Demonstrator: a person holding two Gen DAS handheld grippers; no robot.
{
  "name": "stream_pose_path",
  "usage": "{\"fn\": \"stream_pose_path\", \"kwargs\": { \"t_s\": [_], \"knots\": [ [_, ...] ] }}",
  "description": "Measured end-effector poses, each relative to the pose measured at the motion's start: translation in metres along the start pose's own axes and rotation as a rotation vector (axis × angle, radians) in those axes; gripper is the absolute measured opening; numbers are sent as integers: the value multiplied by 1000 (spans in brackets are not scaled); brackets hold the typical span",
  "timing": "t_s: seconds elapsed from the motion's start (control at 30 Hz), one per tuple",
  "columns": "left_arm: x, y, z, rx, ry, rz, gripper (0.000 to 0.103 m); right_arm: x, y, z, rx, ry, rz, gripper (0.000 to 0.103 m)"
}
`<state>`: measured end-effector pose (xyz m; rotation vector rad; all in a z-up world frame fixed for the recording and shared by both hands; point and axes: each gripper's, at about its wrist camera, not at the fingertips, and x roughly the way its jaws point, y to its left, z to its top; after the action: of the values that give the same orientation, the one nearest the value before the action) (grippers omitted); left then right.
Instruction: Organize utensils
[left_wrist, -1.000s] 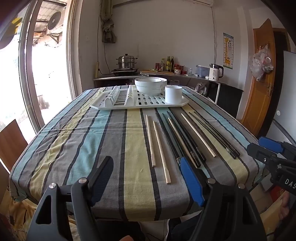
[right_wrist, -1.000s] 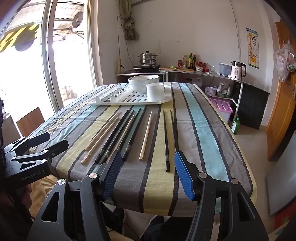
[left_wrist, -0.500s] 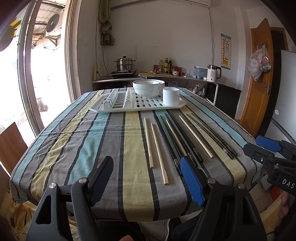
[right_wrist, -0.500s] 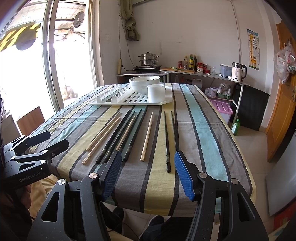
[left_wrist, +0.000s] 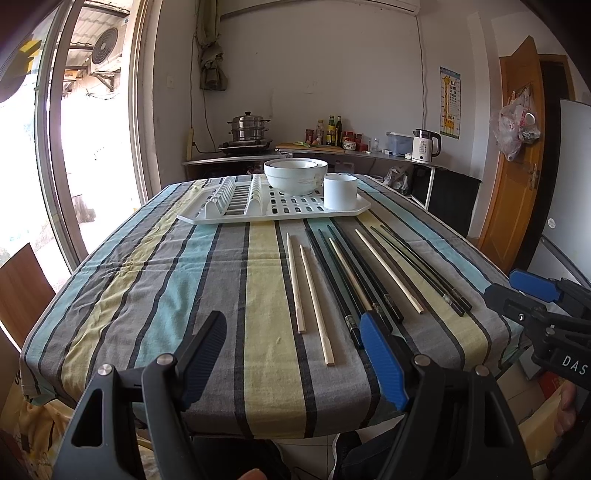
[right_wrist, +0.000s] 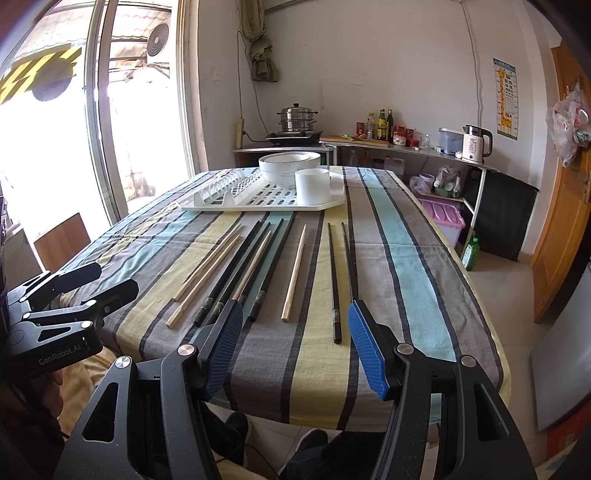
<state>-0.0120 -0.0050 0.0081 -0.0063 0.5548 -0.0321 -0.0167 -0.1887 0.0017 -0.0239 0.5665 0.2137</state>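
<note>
Several wooden chopsticks (left_wrist: 316, 299) and black chopsticks (left_wrist: 354, 273) lie side by side on the striped tablecloth (left_wrist: 147, 280), pointing away from me; they also show in the right wrist view (right_wrist: 293, 271). A white drying rack (left_wrist: 273, 206) at the far end holds stacked white bowls (left_wrist: 295, 177) and a white cup (left_wrist: 340, 192). My left gripper (left_wrist: 291, 332) is open and empty at the table's near edge. My right gripper (right_wrist: 295, 321) is open and empty, to the right of the left one.
A kitchen counter (left_wrist: 332, 151) with a steamer pot (left_wrist: 247, 129), bottles and a kettle (left_wrist: 424, 146) stands behind the table. A glass door is on the left, a wooden door (left_wrist: 517, 155) on the right. A wooden chair back (left_wrist: 22, 284) sits at the left.
Both grippers have risen and tilted slightly; the view of the table has shifted down a little. The chopsticks have not moved. Both grippers stay open.
</note>
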Motion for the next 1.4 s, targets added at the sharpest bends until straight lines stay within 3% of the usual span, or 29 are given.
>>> {"fn": "stream_pose_path", "kwargs": {
  "t_s": [1.4],
  "knots": [
    [2, 3, 0, -11, 5, 0, 77, 1, -1, 1, -1, 1, 1, 60]
  ]
}}
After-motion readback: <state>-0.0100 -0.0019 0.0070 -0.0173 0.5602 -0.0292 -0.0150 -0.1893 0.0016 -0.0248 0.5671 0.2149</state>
